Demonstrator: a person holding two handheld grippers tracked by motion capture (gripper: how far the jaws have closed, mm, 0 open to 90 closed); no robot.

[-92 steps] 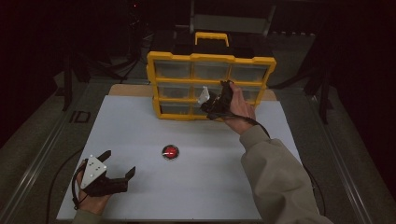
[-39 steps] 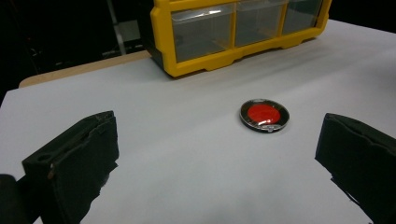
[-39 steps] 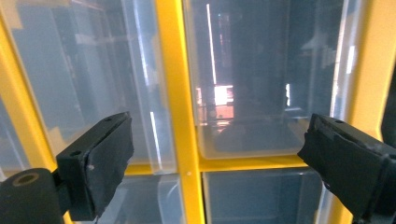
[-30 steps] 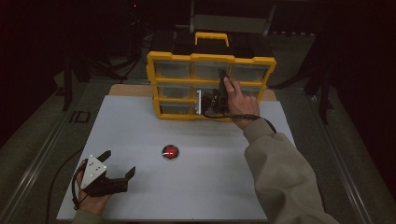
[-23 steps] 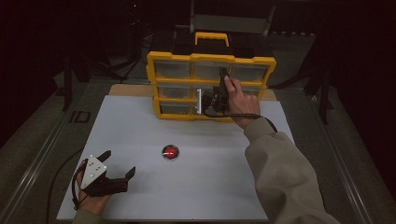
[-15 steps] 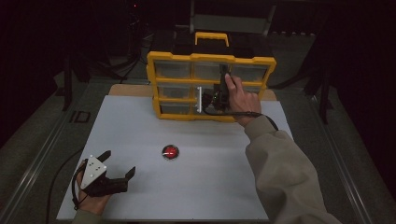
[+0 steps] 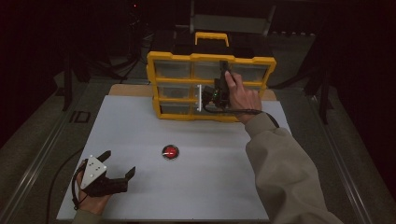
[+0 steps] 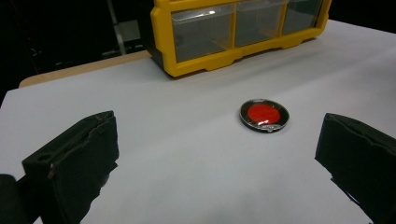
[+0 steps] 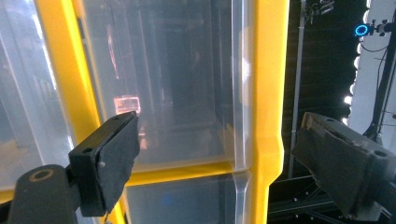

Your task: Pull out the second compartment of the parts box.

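- High view: right hand-held gripper [image 7: 211,95] at the middle-right drawers of the yellow organizer [image 7: 161,79], upper centre; left hand-held gripper [image 7: 117,171], jaws spread, rests lower left on the table [image 7: 210,186]; red disc [image 7: 170,151] lies centre
- Left gripper view: disc between spread jaws, untouched
- Right gripper view: jaws spread astride a clear drawer [image 9: 187,84] and yellow frame; judged best to centre on the drawer front before closing. No legible writing

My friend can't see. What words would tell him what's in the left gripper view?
A small round red disc with a dark rim lies on a white table between the left gripper's two open black jaws. Behind it stands a yellow plastic organizer with clear drawers.
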